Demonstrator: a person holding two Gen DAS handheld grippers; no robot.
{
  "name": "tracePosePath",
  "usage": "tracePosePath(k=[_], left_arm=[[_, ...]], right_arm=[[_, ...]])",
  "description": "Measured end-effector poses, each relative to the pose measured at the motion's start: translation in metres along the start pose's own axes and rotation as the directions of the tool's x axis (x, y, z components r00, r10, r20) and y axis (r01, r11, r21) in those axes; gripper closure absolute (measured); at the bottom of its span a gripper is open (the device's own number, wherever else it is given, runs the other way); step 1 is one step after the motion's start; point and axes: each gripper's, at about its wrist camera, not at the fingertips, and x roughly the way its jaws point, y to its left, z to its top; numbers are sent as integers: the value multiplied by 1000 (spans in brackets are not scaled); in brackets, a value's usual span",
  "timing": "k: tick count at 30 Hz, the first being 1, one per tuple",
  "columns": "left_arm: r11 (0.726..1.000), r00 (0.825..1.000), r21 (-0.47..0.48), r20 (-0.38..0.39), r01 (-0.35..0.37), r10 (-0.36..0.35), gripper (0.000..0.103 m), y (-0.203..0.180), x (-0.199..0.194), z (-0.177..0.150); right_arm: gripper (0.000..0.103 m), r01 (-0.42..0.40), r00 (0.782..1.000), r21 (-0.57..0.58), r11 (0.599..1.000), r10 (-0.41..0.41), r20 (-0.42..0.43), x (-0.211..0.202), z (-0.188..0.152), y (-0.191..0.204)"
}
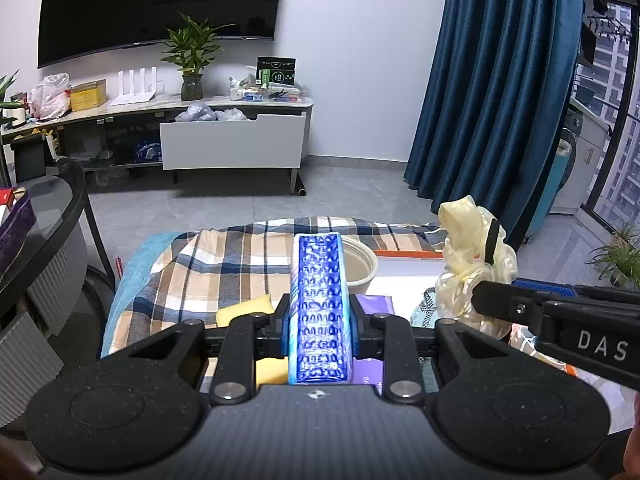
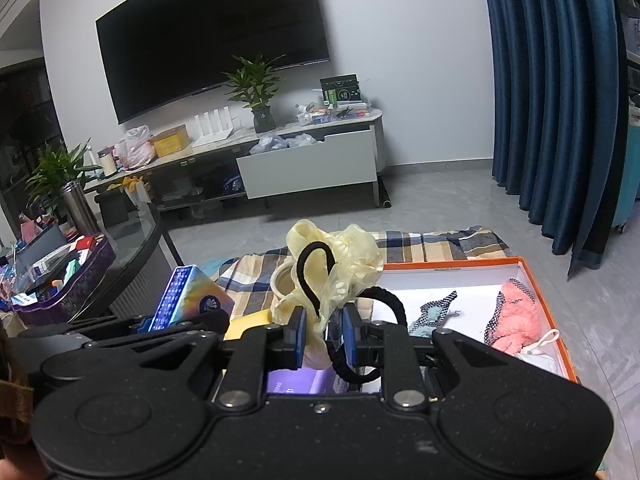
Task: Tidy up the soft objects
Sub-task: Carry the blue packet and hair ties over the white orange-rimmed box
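While both lifted over orange-rimmed white box (image 2: 460,276) at three o'clock: left gripper (image 1: 319,316) jaws clamp blue patterned tissue pack (image 1: 319,300); right gripper (image 2: 325,334) jaws pinch pale yellow crumpled glove (image 2: 340,264) with black cord (image 2: 310,276), likely awaiting sorting.

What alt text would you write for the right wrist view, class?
The right gripper grips a pale yellow mesh bundle with a black cord above an orange-rimmed box holding a pink plush; the left gripper holds a blue tissue pack.

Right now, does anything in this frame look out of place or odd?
Yes. The right gripper holds a crumpled pale yellow glove with a black hair band tangled through it, two items in one grip. Behind, the TV stand's white drawer hangs open with plastic bags bulging out.
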Motion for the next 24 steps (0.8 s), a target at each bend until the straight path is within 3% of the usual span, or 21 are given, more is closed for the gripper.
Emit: tracePosePath(k=[24], left_arm=[[997, 998, 52, -11, 63, -62, 75, -22, 10, 1]], right_arm=[[78, 64, 998, 79, 995, -65, 7, -5, -3, -32]])
